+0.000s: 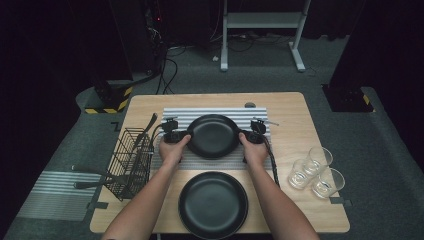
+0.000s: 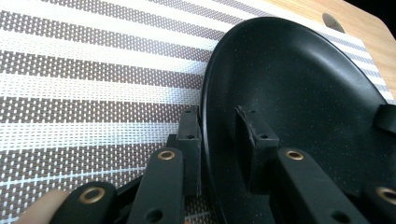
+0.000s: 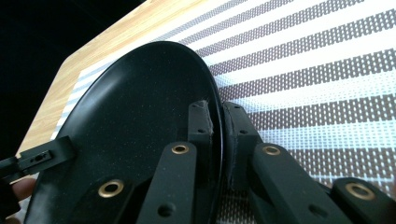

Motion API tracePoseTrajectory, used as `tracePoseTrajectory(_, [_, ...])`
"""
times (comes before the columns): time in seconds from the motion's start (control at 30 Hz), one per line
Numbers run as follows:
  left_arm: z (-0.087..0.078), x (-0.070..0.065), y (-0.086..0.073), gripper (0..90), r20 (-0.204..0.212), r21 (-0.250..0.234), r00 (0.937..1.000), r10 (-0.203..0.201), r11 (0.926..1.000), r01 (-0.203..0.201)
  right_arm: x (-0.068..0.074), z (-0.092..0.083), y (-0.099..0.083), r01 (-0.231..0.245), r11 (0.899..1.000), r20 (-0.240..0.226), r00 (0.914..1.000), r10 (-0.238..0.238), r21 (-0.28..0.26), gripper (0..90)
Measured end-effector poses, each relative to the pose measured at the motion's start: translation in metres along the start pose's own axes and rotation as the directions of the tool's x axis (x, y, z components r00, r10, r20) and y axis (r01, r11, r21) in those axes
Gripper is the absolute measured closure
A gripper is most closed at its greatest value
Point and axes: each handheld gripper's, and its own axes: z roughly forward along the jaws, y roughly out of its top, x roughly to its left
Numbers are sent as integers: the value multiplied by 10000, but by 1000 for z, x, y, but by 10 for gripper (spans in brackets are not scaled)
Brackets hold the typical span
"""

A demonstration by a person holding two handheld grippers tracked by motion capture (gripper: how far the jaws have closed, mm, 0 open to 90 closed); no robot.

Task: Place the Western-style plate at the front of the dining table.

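Your left gripper (image 2: pixel 219 140) has its jaws straddling the rim of the far black plate (image 2: pixel 303 102) — one jaw inside the bowl, one outside, with a slight gap showing on the inner side. Your right gripper (image 3: pixel 218 123) is pinched tight on the opposite rim of that plate. Between your hands, the plate sits over the striped placemat (image 1: pixel 220 114) (whether it is touching or lifted I cannot tell). Nearer you, a second black plate (image 1: pixel 213 204) lies on the wooden table (image 1: pixel 300 135). A wire basket (image 1: pixel 131 160) stands at the left edge, three glasses (image 1: pixel 317 172) at the right.
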Motion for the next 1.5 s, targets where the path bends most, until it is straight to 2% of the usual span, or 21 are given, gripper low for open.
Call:
tracePoseTrajectory(0.17, [1,1,1,728,-40,-89,9999,-139,9999,139,3,4,-2,306,9991,129,9995,-302,-308,823])
tracePoseTrajectory(0.33, [1,2,1,728,-134,-149,9998,-110,9998,108,4,6,-3,503,9977,243,9985,-492,-457,818])
tracePoseTrajectory(0.43, [1,2,1,728,-146,-262,9997,-175,9995,172,7,8,0,1081,9935,486,9931,-1063,-362,807])
tracePoseTrajectory(0.6, [1,0,1,723,-277,-238,9996,-15,9997,8,8,9,-1,1298,9906,578,9902,-1273,-433,798])
tracePoseTrajectory(0.67, [0,-3,-1,715,-559,-362,9977,379,9985,-399,11,9,-2,1740,9838,813,9821,-1701,-436,775])
tracePoseTrajectory(0.73, [-2,-8,-1,693,-860,-598,9916,963,9930,-1016,17,9,-4,2232,9743,1178,9688,-2182,-308,733])
tracePoseTrajectory(0.77, [-3,-9,-1,657,-890,-632,9904,1055,9918,-1113,19,9,-5,2400,9704,1390,9622,-2343,-255,715])
tracePoseTrajectory(0.83, [-7,-10,2,595,-1007,-742,9903,960,9918,-1037,23,7,-5,2665,9636,1485,9540,-2605,-217,683])
tracePoseTrajectory(0.93, [-12,-8,4,551,-1023,-837,9910,859,9920,-947,26,4,-3,3211,9470,1922,9292,-3158,37,652])
tracePoseTrajectory(1.03, [-16,-9,4,511,-788,-784,9918,1009,9912,-1070,27,-2,0,3286,9445,1890,9272,-3234,42,615])
tracePoseTrajectory(1.1, [-19,-12,3,469,-614,-764,9925,1058,9909,-1104,29,-6,1,3184,9479,1701,9341,-3138,-2,604])
tracePoseTrajectory(1.2, [-21,-21,0,393,-696,-772,9871,1439,9858,-1492,32,-11,1,3284,9445,1435,9345,-3257,54,565])
tracePoseTrajectory(1.27, [-22,-26,0,326,-594,-724,9861,1549,9846,-1590,35,-13,1,3476,9376,1353,9287,-3454,74,542])
tracePoseTrajectory(1.33, [-23,-30,-2,271,-591,-634,9827,1753,9818,-1790,38,-16,1,3574,9339,1208,9267,-3559,104,480])
tracePoseTrajectory(1.43, [-25,-37,-4,201,-487,-518,9768,2088,9761,-2112,45,-20,0,3843,9224,1413,9117,-3857,385,334])
tracePoseTrajectory(1.5, [-27,-41,-5,156,-378,-462,9744,2215,9737,-2231,49,-22,-1,4059,9118,1391,9011,-4107,621,246])
